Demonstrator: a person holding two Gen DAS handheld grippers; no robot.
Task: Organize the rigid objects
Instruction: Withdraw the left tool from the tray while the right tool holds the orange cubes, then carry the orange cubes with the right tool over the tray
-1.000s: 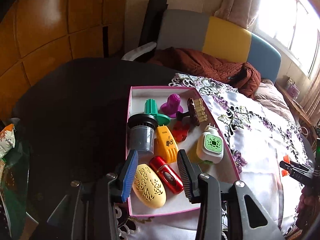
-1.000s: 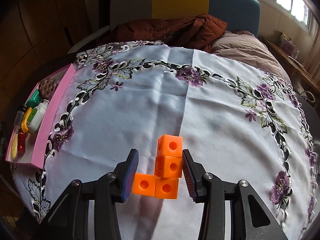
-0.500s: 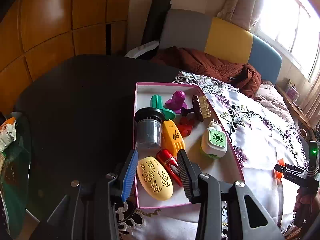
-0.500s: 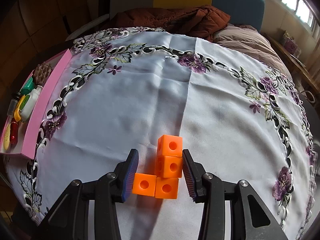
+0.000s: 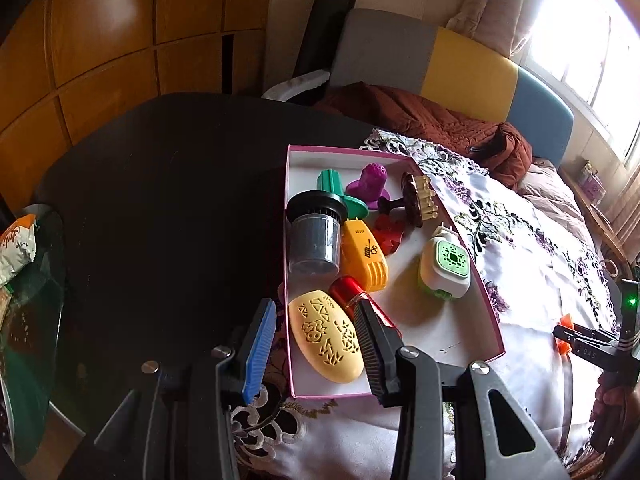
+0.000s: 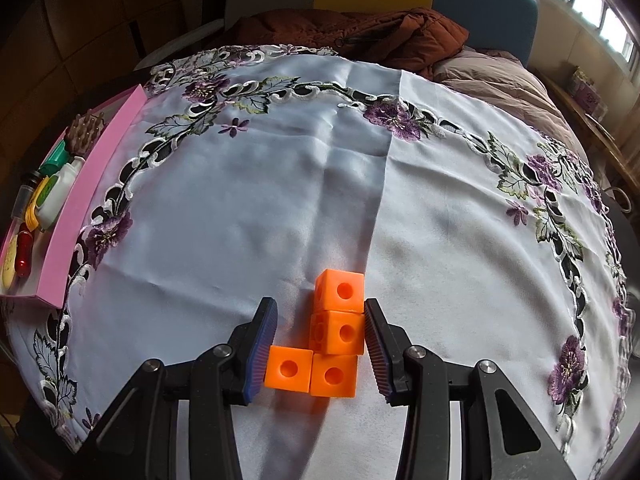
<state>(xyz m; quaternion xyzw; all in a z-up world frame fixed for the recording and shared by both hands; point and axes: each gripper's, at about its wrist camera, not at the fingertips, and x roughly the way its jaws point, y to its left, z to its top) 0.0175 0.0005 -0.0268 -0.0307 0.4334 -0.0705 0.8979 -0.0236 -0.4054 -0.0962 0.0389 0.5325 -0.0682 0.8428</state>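
Observation:
An orange piece of four joined cubes (image 6: 338, 332) sits between the pads of my right gripper (image 6: 320, 344), which is shut on it over the white embroidered cloth (image 6: 280, 160). The left pad presses the lower left cube, the right pad the middle one. In the left wrist view that gripper (image 5: 568, 334) shows at the right edge with orange bits in it. My left gripper (image 5: 316, 344) hangs open above the near left corner of the pink box (image 5: 486, 292). Below it lie a yellow oval case (image 5: 320, 340) and a red cylinder (image 5: 348, 290). Its left finger is over the dark table.
The box also holds a black cup (image 5: 314, 232), an orange-yellow gadget (image 5: 364, 258), a white-and-green plug (image 5: 446, 264) and several small items. A dark round table (image 5: 160, 184) lies left of the box. A brown jacket (image 5: 420, 120) lies on the sofa behind. A person's hand (image 5: 612, 404) grips the right tool.
In the left wrist view the box has slid right and up, so the left finger now stands outside its wall. The right view tilted slightly; the orange piece stays between the pads.

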